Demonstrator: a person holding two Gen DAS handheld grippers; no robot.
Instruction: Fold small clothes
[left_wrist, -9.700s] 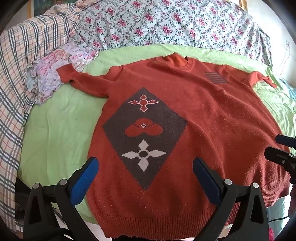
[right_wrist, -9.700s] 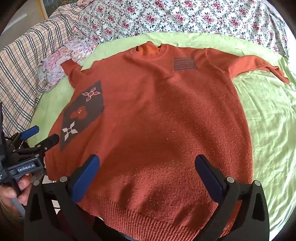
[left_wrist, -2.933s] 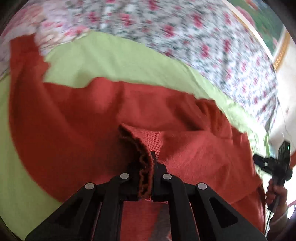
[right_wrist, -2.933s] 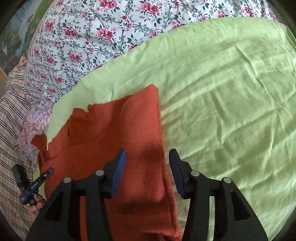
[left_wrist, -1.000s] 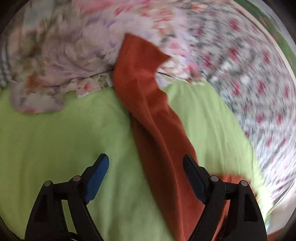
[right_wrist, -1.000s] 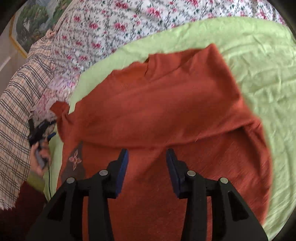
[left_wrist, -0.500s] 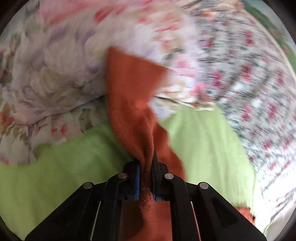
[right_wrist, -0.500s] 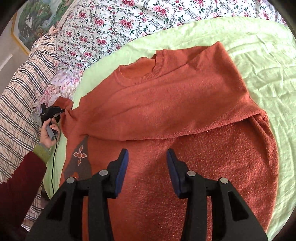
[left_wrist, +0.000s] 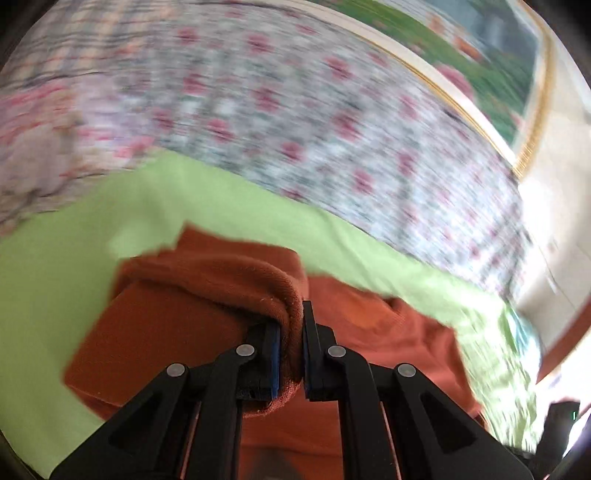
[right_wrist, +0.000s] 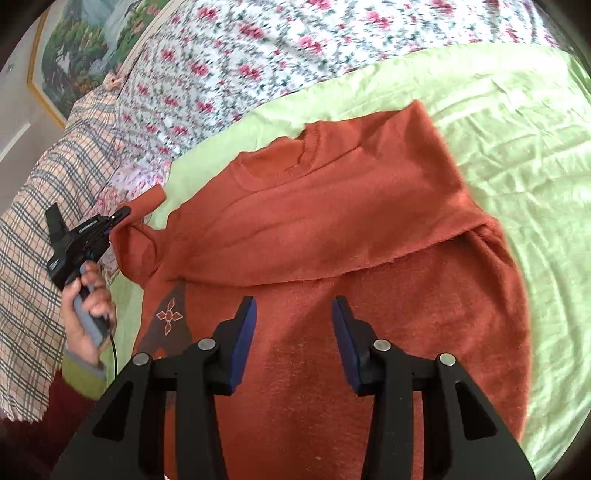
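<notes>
A rust-orange knit sweater lies on a light green sheet, its right side folded in over the body. A dark diamond pattern shows at its left. My left gripper is shut on the sweater's left sleeve and holds it lifted; it also shows in the right wrist view at the sleeve end. My right gripper is open and empty, hovering over the sweater's middle.
A floral quilt lies behind the green sheet. A plaid blanket and a pale floral cloth lie at the left. A framed painting hangs on the wall behind.
My left gripper, shut on the sleeve, has lifted it and swung toward the sweater body. The right gripper has barely moved.
</notes>
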